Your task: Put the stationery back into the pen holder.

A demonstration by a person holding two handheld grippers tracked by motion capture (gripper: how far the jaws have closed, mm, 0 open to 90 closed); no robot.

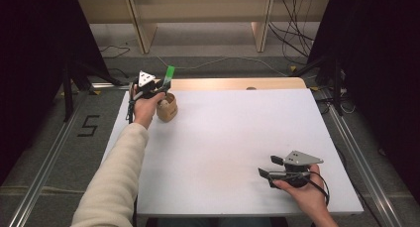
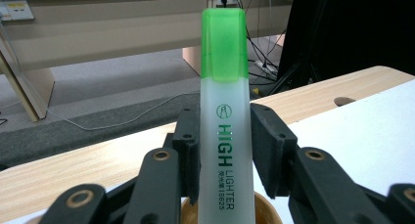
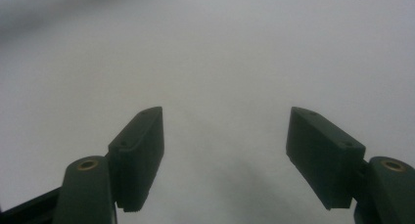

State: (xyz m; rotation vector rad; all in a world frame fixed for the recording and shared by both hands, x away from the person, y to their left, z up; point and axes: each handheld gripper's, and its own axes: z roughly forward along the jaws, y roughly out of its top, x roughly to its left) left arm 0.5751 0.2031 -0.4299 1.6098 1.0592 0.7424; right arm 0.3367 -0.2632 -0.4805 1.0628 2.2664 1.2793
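A green-capped highlighter (image 2: pixel 224 111) with a frosted white body marked "HIGH LIGHTER" stands upright between the jaws of my left gripper (image 2: pixel 224 141), which is shut on it. In the high view the left gripper (image 1: pixel 159 85) hovers at the table's far left, the highlighter (image 1: pixel 169 73) sticking up and its lower end over a small tan wooden cup (image 1: pixel 168 108). The cup's rim (image 2: pixel 266 204) shows just under the pen. My right gripper (image 1: pixel 267 170) rests low near the table's front right, jaws wide apart with nothing between them, over bare white surface (image 3: pixel 225 150).
The white tabletop (image 1: pixel 223 138) has a light wooden strip (image 1: pixel 237 83) along its far edge with a round hole (image 2: pixel 345 100). Beyond are grey floor, cables (image 1: pixel 292 38) and wooden shelf legs (image 1: pixel 141 28). Metal rails (image 1: pixel 49 162) run beside the table.
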